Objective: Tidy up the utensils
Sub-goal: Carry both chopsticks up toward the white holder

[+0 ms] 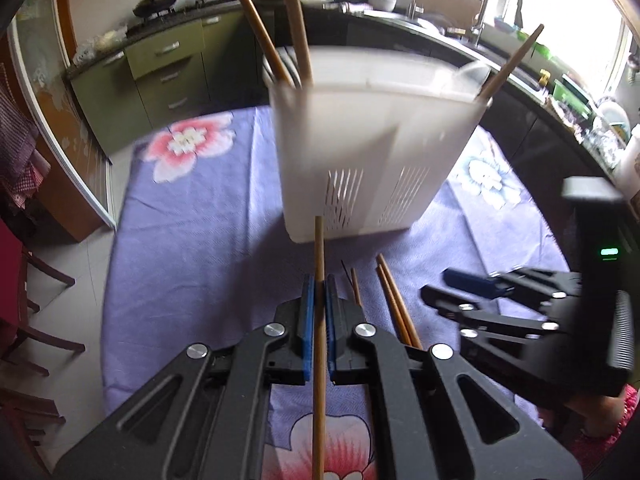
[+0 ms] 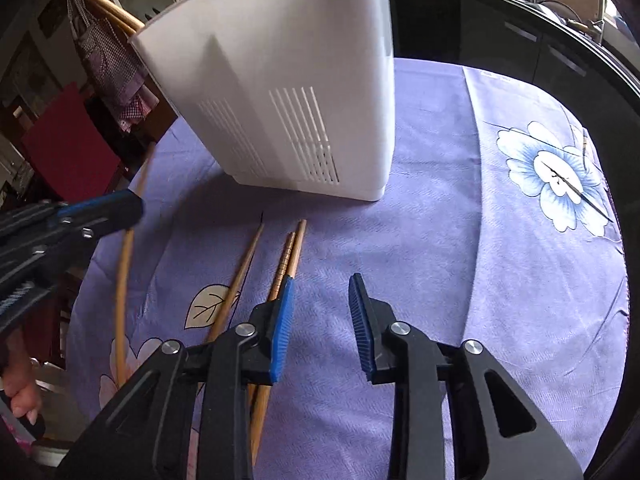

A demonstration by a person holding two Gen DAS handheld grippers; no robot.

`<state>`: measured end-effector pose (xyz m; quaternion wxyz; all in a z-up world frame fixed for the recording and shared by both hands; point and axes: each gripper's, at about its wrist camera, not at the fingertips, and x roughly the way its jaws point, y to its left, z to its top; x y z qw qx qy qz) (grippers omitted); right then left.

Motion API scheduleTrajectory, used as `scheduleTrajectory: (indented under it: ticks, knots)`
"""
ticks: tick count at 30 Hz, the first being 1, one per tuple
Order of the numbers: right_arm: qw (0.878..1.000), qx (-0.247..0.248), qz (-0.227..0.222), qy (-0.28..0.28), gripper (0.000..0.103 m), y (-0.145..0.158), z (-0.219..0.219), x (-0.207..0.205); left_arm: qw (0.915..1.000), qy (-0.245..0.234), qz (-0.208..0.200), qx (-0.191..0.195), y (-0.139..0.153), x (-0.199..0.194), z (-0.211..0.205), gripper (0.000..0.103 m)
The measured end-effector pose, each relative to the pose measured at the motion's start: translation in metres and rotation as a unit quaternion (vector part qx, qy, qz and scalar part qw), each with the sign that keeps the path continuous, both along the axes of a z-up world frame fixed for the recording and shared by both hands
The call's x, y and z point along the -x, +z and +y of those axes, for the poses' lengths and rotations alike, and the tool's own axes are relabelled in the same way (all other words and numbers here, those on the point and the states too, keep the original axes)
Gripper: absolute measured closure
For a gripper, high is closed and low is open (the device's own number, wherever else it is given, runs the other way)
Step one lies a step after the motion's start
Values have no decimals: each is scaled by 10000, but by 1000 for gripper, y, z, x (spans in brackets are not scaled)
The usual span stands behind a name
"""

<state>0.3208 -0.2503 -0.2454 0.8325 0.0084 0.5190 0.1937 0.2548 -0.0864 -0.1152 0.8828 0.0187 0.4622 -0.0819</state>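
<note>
Three loose chopsticks [image 2: 236,292] on purple floral tabletop [image 2: 440,240], kitchen counters behind.
Left hand-held gripper [image 1: 319,292] pinches one chopstick [image 1: 319,248]; right hand-held gripper [image 2: 320,296] spread, empty; white holder [image 2: 288,92] at 12 o'clock, blurred, top cropped.

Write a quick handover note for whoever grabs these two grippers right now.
Left gripper: shut on one chopstick, lifted in front of the white holder.
Right gripper: open, empty, over the purple cloth beside the loose chopsticks.
Done: three chopsticks already stand in the holder.
Left: drop in the held one, then pick up the three still on the cloth.
</note>
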Motion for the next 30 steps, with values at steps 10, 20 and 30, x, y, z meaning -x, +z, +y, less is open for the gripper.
scheduleTrajectory:
  ticks: [10, 20, 30]
  knots:
    - [9994, 276, 114, 147, 85, -8, 19, -1, 9974, 43, -676, 265, 45, 33, 27, 98]
    - [9978, 586, 139, 288, 91, -9, 39, 0, 9964, 15, -793, 296, 54, 48, 29, 98]
    - [9957, 842, 160, 345, 92, -17, 66, -7, 9957, -73, -890, 266, 58, 58, 26, 98]
